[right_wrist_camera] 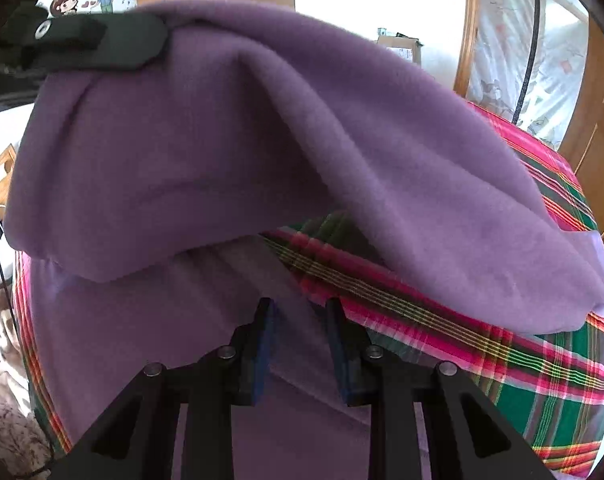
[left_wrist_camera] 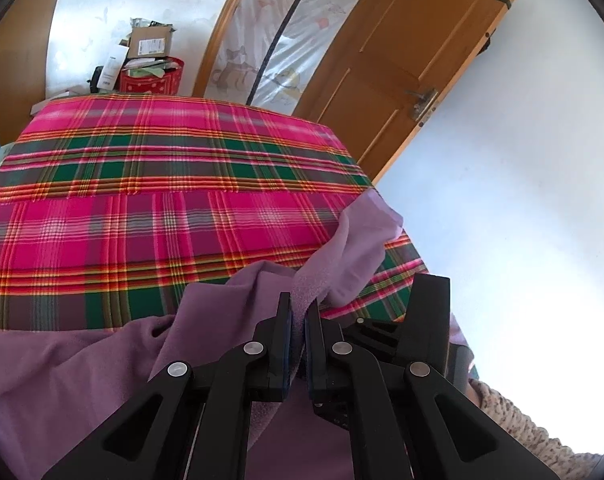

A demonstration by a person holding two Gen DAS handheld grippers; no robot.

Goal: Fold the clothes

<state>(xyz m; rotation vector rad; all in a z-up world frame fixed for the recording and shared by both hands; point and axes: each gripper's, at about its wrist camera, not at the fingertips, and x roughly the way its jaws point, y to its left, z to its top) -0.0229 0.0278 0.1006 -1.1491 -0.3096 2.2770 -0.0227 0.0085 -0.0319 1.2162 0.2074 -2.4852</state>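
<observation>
Evidently the left gripper [left_wrist_camera: 299, 312] is pinching a purple fleece garment [left_wrist_camera: 354, 248] aloft to carry a fold over, while the right gripper [right_wrist_camera: 302, 312] is hovering part-open, empty, above the plaid-covered bench [left_wrist_camera: 142, 184].

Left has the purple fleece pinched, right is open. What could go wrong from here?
1. The left gripper pinches only a narrow edge of the purple fleece garment; it may slip out.
2. The right gripper is open, so the lifted fold may sag unevenly onto the plaid cloth.
</observation>
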